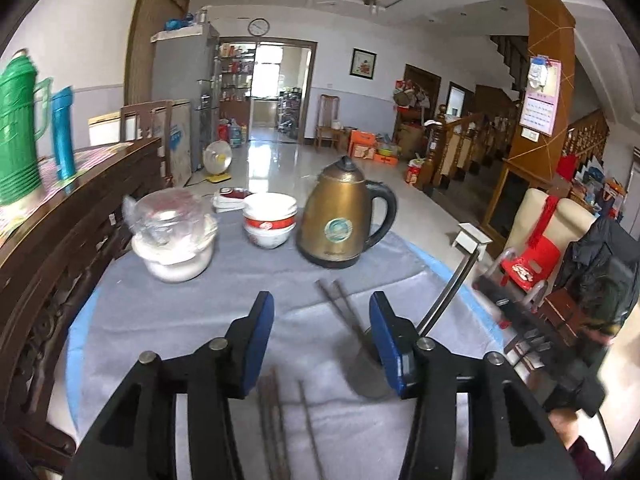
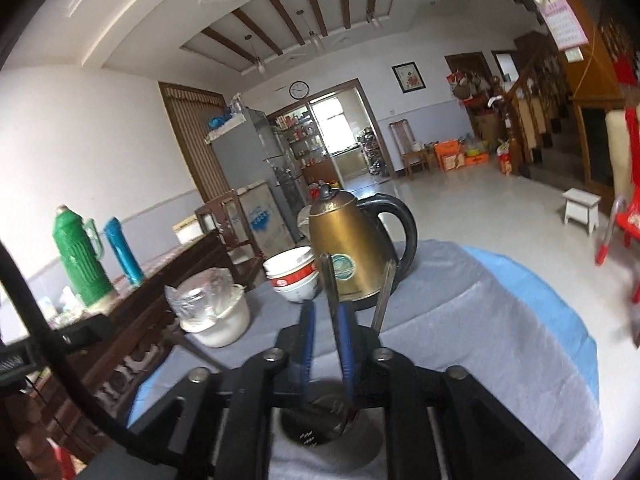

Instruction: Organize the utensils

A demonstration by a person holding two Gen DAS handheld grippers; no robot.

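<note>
Right wrist: right tongs clamp spoon upright; left tongs wide, low over chopsticks.

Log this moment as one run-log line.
left gripper: open, over chopsticks | right gripper: shut on spoon handle | second spoon stands beside | kettle behind

1. You have one brass-coloured kettle at frame centre.
2. One stack of red-and-white bowls, number unclear.
3. Two flasks at the left: one green flask, one blue flask.
4. One white pot.
5. Chopsticks near the bottom: at least five.
</note>
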